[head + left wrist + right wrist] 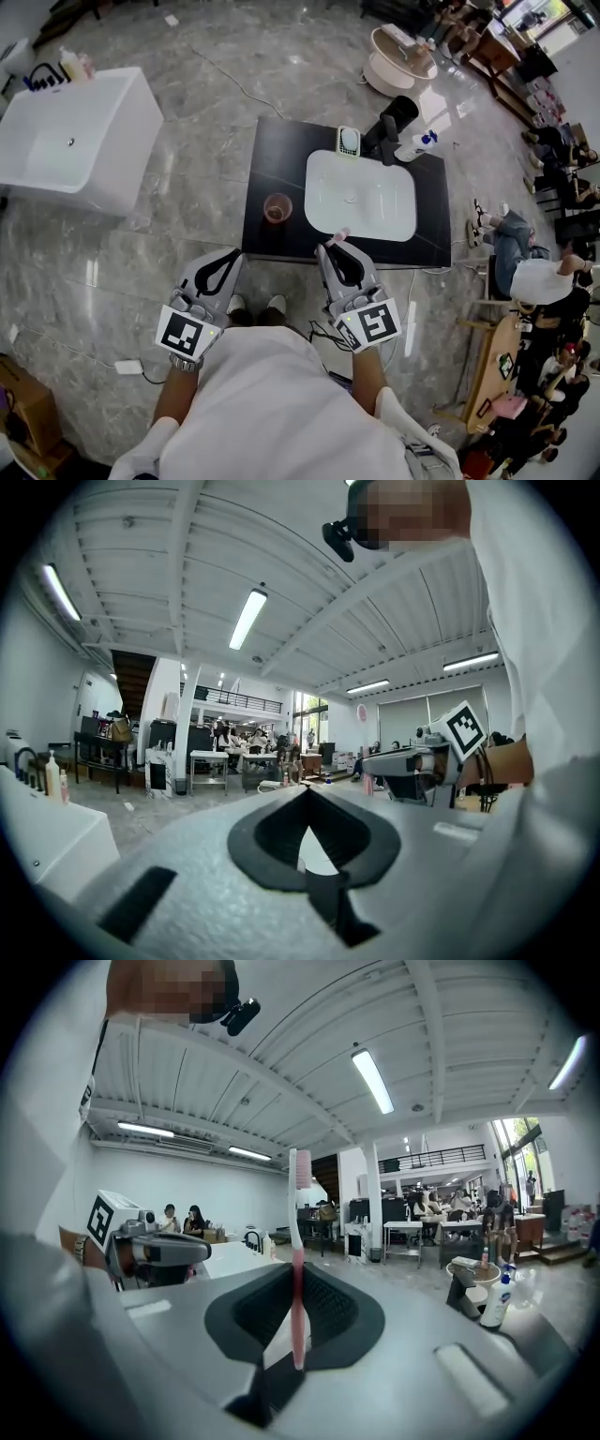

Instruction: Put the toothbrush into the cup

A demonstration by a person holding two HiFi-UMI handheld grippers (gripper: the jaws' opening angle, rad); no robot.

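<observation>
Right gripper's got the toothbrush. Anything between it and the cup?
Nothing visible. The right gripper holds the toothbrush at the table's near edge. The cup stands open-topped ahead and to its left, with only bare black tabletop between.

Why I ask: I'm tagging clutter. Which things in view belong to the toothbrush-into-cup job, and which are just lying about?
Job:
toothbrush, clamped in the right hand-held gripper
cup on the black counter

Lying about:
white basin
pump bottle
black tap
white tub on the floor
left hand-held gripper, shut and empty
</observation>
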